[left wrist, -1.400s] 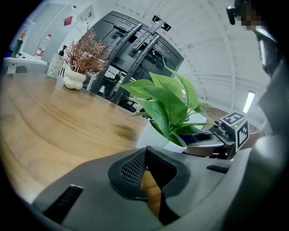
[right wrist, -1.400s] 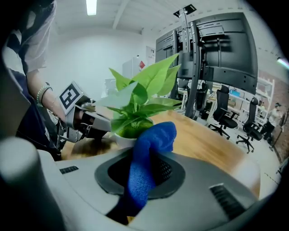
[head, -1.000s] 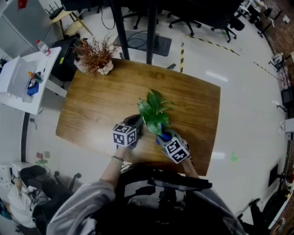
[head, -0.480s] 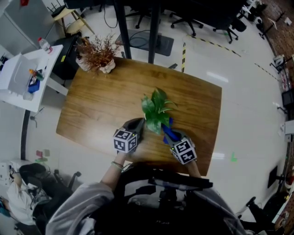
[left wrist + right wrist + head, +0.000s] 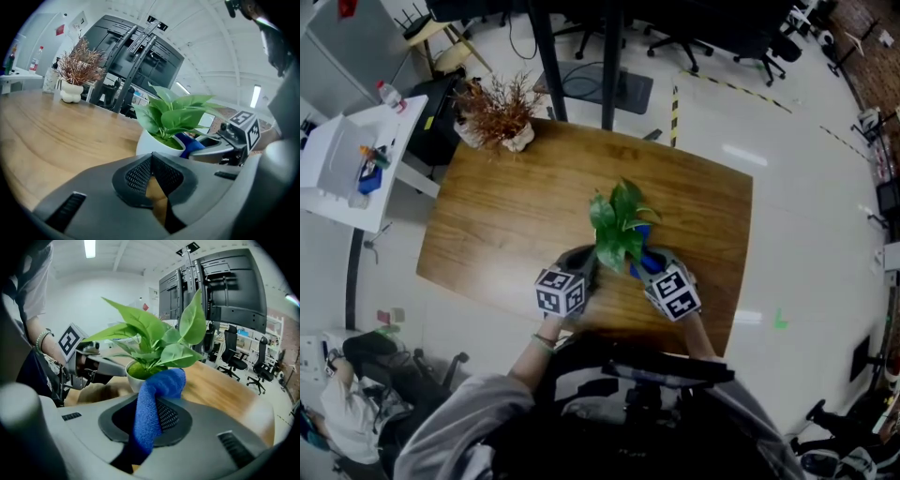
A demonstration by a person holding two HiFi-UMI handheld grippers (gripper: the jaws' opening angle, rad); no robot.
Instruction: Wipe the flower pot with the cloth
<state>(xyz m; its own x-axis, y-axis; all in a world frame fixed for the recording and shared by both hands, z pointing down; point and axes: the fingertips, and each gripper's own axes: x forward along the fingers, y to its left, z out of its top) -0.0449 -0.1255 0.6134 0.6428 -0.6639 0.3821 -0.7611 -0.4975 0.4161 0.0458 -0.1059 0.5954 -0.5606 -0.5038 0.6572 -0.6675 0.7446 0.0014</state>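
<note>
We are looking down on a wooden counter (image 5: 506, 216) that is standing on a pale, shiny floor (image 5: 787, 187). Two things are sitting directly on its top. Near the front edge, toward the right of the middle, a white flower pot (image 5: 149, 143) is standing upright with a green plant (image 5: 619, 225) growing out of it. At the far left corner, well apart from it, a small white vase (image 5: 517, 141) is holding reddish-brown dried twigs (image 5: 497, 105). We are seeing bare wood grain across the rest.
</note>
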